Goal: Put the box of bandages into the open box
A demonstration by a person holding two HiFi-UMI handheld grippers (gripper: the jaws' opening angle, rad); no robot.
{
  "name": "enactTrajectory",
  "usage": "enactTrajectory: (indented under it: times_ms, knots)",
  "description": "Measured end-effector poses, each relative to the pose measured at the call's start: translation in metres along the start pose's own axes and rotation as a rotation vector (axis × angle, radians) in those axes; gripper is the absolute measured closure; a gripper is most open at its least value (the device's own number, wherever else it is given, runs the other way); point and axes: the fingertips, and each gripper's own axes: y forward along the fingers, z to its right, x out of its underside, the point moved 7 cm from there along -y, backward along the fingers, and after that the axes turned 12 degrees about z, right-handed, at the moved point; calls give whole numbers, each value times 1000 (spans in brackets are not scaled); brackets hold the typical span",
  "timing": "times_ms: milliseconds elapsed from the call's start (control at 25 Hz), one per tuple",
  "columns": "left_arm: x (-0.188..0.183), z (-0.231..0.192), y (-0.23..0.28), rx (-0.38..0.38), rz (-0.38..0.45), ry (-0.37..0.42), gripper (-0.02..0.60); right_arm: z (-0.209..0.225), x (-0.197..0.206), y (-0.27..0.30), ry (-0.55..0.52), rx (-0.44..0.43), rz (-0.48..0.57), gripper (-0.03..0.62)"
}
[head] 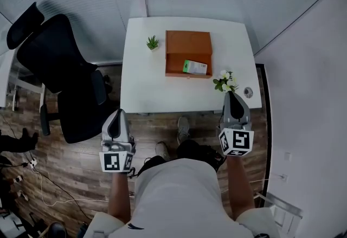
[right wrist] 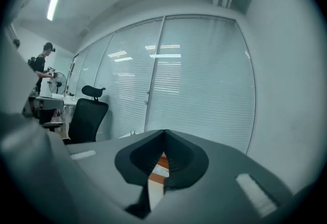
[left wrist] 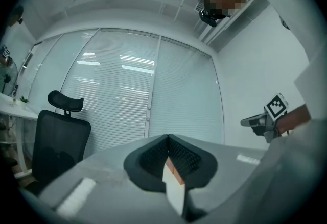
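On the white table (head: 157, 90) lies a brown box (head: 188, 46), standing open. A small green-and-white box of bandages (head: 194, 66) lies inside its front part. My left gripper (head: 115, 116) hangs over the floor in front of the table's left corner, shut and empty. My right gripper (head: 233, 96) is at the table's front right edge, beside the flowers, also shut with nothing in it. In the left gripper view the jaw tips (left wrist: 167, 139) meet; in the right gripper view the jaw tips (right wrist: 164, 133) meet too. Both are well short of the brown box.
A small green plant (head: 153, 43) stands left of the box. White flowers (head: 226, 82) and a round fitting (head: 248, 91) sit at the table's front right. A black office chair (head: 59, 77) stands to the left. Blinds behind glass close the back, a white wall (head: 303, 96) the right.
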Motion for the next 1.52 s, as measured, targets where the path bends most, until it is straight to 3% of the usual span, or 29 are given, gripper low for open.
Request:
enactTrajectory:
  times_ms: [600,1160,1520]
  knots:
    - [-18,5,-41,22,3,21,575,-16,-27,-88,-23,10,-10,594]
    - [-20,37,-44,-8,9,41,575,7,-25,-99,-38,-47,-36,594]
    - [-23,50,-52,-37,11,66,575,19,-19,-102,10,-63,-36,594]
